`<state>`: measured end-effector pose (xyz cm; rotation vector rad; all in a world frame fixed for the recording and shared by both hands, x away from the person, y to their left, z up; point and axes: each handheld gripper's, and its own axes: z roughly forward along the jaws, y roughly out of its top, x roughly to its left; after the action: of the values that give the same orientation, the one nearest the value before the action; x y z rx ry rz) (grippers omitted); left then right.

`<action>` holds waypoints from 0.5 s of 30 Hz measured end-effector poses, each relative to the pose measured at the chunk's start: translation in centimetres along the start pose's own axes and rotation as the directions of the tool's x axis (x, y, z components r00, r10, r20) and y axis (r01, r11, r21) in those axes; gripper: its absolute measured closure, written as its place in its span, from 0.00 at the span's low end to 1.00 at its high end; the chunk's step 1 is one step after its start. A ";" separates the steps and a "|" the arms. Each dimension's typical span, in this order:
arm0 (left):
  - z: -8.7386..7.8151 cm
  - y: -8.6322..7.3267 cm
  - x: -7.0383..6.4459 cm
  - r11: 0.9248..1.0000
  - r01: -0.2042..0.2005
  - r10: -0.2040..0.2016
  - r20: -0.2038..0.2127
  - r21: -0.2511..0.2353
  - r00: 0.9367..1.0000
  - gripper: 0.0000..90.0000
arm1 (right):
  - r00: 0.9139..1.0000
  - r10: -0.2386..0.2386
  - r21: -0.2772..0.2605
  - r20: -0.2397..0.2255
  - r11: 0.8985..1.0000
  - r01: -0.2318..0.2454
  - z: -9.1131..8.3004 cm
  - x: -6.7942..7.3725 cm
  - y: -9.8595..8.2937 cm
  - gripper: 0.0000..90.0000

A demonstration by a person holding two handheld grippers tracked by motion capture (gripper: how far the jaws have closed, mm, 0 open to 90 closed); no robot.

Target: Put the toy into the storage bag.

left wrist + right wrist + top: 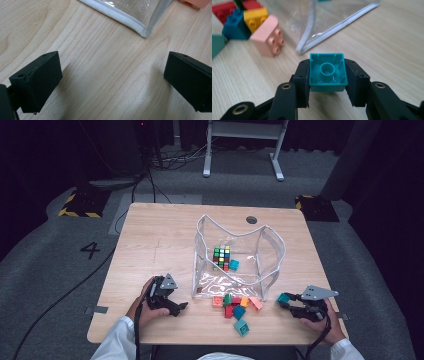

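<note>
A teal brick (327, 72) sits pinched between the right gripper (327, 80) fingers above the tabletop (392, 37), while the left gripper (112, 80) fingers stand spread

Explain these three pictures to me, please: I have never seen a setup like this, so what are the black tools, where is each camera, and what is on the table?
A person sits at a light wooden table and holds a black two-jaw hand gripper in each hand; there is no robot arm. The high view looks down from above. Each of the other two pictures comes from a camera riding on one gripper, looking along its jaws.

The left gripper is open, its jaws apart over bare wood near a corner of the clear plastic pouch with white edging. The right gripper is shut on a teal plastic building block, hollow underside facing the camera.

Inside the pouch lie a multicoloured puzzle cube and another teal block. A pile of red, orange, pink, green and teal blocks lies in front of it.
</note>
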<state>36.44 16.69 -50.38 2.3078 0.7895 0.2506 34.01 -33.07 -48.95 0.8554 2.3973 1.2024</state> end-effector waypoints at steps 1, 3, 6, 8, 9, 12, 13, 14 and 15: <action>0.0 0.0 0.0 1.000 -0.002 0.002 0.000 0.001 1.000 0.02 | 1.000 0.012 -0.015 0.006 1.000 -0.012 -0.3 -0.3 0.1 0.65; 0.0 0.0 0.0 1.000 -0.001 0.001 0.005 0.002 1.000 0.02 | 0.999 0.024 -0.022 0.023 0.999 -0.024 -1.0 -0.7 0.4 0.66; 0.0 0.0 0.0 1.000 -0.004 0.004 0.004 0.003 1.000 0.02 | 0.999 0.008 -0.055 0.047 0.998 -0.005 -1.9 -1.4 1.4 0.65; 0.0 0.0 0.0 1.000 -0.001 0.001 0.005 0.002 1.000 0.02 | 0.999 0.000 -0.081 0.053 0.997 0.004 -2.5 -1.9 2.4 0.66; 0.0 0.0 0.0 1.000 -0.003 0.003 0.005 0.003 1.000 0.02 | 0.998 -0.002 -0.093 0.065 0.996 0.008 -2.9 -2.1 3.1 0.66; 0.0 0.0 0.0 1.000 -0.004 0.004 0.004 0.004 1.000 0.02 | 0.997 -0.020 -0.122 0.079 0.992 0.030 -3.8 -2.7 4.8 0.66; 0.0 0.0 0.0 1.000 -0.004 0.004 0.004 0.004 1.000 0.02 | 0.996 -0.026 -0.130 0.086 0.991 0.037 -4.1 -2.9 5.5 0.66; 0.0 0.0 0.0 1.000 -0.004 0.004 0.004 0.003 1.000 0.02 | 0.996 -0.029 -0.146 0.087 0.988 0.041 -4.4 -3.2 6.2 0.66; 0.0 0.0 0.0 1.000 -0.004 0.004 0.004 0.004 1.000 0.02 | 0.996 -0.032 -0.157 0.089 0.987 0.046 -4.7 -3.4 6.9 0.66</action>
<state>36.48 16.69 -50.39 2.3128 0.7836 0.2463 36.72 -34.90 -40.53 0.7907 2.2060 1.2945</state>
